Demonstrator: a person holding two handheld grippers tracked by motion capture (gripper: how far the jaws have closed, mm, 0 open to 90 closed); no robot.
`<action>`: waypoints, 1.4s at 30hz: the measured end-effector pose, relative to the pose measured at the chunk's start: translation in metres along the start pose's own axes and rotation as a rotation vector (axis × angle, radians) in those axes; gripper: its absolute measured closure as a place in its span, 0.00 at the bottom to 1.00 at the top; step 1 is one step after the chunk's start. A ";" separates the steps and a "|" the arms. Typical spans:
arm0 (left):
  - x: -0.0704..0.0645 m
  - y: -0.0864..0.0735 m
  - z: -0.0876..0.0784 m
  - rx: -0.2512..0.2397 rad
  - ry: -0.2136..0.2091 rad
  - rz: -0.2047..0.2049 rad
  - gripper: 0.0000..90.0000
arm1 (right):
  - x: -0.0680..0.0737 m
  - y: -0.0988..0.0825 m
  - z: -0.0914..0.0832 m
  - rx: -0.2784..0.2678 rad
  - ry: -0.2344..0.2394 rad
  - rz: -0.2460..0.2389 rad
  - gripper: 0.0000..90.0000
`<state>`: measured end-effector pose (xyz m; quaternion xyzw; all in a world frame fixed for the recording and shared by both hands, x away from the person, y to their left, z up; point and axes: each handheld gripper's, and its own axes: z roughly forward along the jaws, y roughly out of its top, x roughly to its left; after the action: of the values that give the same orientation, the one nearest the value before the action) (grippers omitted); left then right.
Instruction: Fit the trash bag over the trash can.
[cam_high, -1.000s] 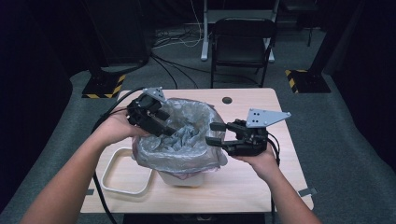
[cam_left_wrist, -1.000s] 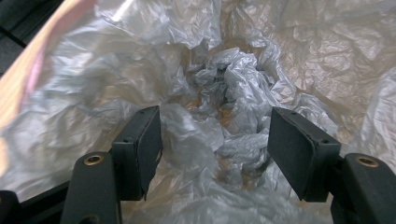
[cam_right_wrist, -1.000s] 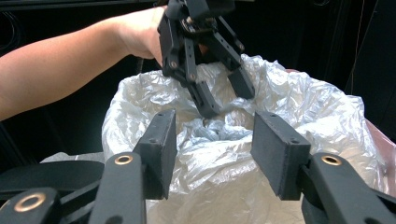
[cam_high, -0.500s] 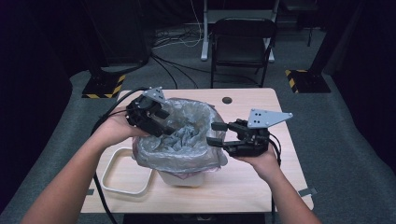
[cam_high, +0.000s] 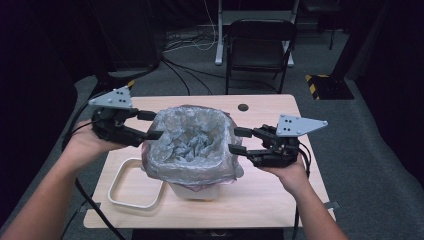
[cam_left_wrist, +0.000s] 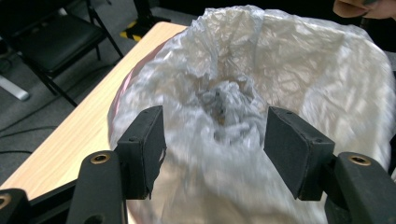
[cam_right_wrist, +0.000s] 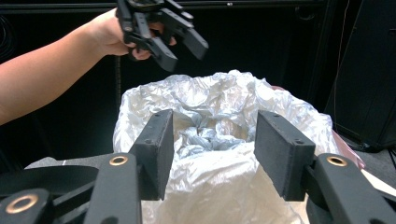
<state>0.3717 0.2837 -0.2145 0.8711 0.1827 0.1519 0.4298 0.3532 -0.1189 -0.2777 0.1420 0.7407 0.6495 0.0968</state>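
The clear liner bag (cam_high: 192, 145) sat draped over the rim of the small white bin (cam_high: 200, 189) at mid-tabletop (cam_high: 260, 200), largely fitted, while the left gripper (cam_high: 152, 125) and right gripper (cam_high: 235, 140) flanked it with jaws apart and empty, leaving final tucking.

A crinkled translucent plastic bag (cam_high: 192, 145) lined a white bin at the wooden table's (cam_high: 260, 192) centre; the left gripper (cam_high: 150, 125) sat at nine o'clock, the right gripper (cam_high: 237, 141) at three, jaws parted.
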 end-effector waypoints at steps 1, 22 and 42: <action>-0.001 -0.005 -0.004 -0.008 0.005 -0.005 0.42 | 0.000 -0.001 -0.001 0.003 -0.004 0.000 0.52; -0.010 -0.146 -0.007 -0.064 0.043 -0.076 0.46 | 0.008 -0.027 -0.009 0.036 -0.059 0.008 0.51; -0.021 -0.251 0.034 -0.039 0.041 -0.160 0.52 | 0.002 -0.058 -0.028 -0.001 -0.124 0.056 0.50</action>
<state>0.3200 0.3923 -0.4386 0.8419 0.2576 0.1383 0.4536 0.3376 -0.1513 -0.3309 0.2026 0.7288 0.6422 0.1243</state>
